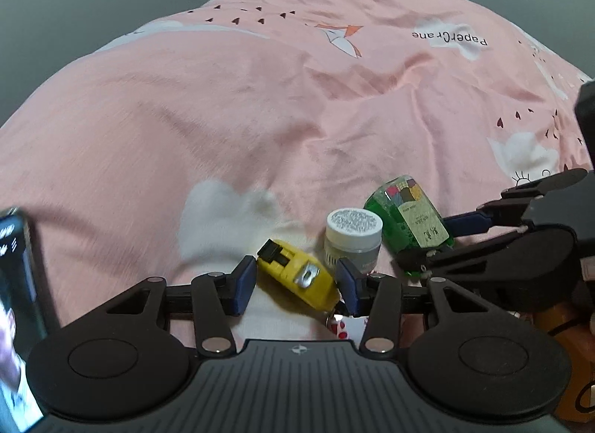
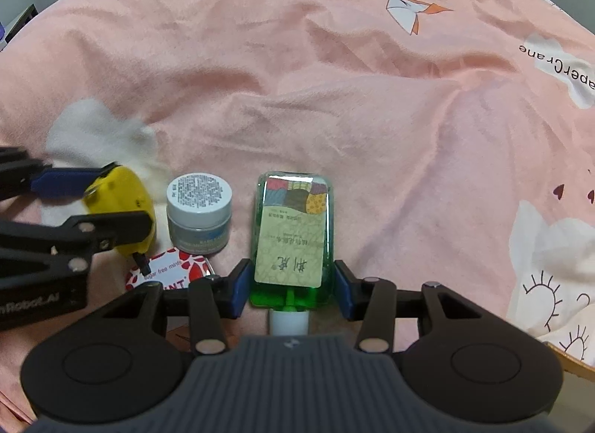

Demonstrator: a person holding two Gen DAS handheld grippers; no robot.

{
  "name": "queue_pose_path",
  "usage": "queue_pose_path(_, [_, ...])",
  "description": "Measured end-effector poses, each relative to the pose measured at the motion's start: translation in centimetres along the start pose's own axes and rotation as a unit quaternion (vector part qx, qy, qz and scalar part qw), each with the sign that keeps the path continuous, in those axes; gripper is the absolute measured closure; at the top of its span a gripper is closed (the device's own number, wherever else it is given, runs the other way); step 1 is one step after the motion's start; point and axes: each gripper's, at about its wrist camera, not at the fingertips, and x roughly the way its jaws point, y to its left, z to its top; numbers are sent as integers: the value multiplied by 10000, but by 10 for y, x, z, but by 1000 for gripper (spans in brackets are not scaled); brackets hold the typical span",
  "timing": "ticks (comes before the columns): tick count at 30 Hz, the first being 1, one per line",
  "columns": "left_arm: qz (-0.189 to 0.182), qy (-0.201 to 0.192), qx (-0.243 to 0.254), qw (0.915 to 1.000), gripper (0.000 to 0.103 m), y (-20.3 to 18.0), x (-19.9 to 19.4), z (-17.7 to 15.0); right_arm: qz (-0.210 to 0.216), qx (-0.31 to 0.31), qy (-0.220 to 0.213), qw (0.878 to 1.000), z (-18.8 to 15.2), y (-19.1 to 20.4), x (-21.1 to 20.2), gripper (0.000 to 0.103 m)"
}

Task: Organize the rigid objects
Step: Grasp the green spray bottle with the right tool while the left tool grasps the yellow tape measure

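A yellow tape measure [image 1: 297, 276] lies slantwise on the pink bedcover between the blue pads of my left gripper [image 1: 297, 284], and both pads touch it. The right wrist view shows that same left gripper [image 2: 130, 195] closed around the tape measure [image 2: 126, 191]. A green liquid bottle [image 2: 292, 232] with a beige label lies flat, its white cap toward the camera. My right gripper [image 2: 292, 284] is shut on its lower sides. In the left wrist view the right gripper [image 1: 424, 243] holds the bottle [image 1: 405, 217] at the right.
A small jar with a white lid [image 2: 199, 209] stands between tape measure and bottle. A red-and-white mint tin [image 2: 167, 269] lies just in front of it. A phone [image 1: 15, 302] stands at the left edge, an orange box [image 1: 569, 358] at the right. The pink cover [image 2: 334, 98] stretches beyond.
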Motion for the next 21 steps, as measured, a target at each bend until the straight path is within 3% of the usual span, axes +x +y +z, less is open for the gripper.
queue_pose_path(2, [-30,5,-121,9999,52,3,-3,-2,-12,0,-23,10000,-1,1,-1,57])
queue_pose_path(3, [-48,11,-202,9998,63,5,-3,-2,-19,-3,-32,10000,-1,1,-2,57])
queue_pose_path(4, [-29,33,-302,9995,67,9,-2,0,-24,-9,-42,10000,-1,2,-3,57])
queue_pose_path(6, [-133,71,-502,9986,68,16,4,2,-21,4,-82,10000,-1,2,-4,56])
queue_pose_path(14, [-308,349,-148,9988,68,2,23,-6,42,193,-124,9997,6,-2,1,56])
queue_pose_path(17, [-451,555,-75,9974,72,-1,33,-9,88,324,-96,9994,9,-5,8,57])
queue_pose_path(21, [-490,475,-63,9976,77,-2,29,-12,93,381,-120,9992,9,-5,11,58])
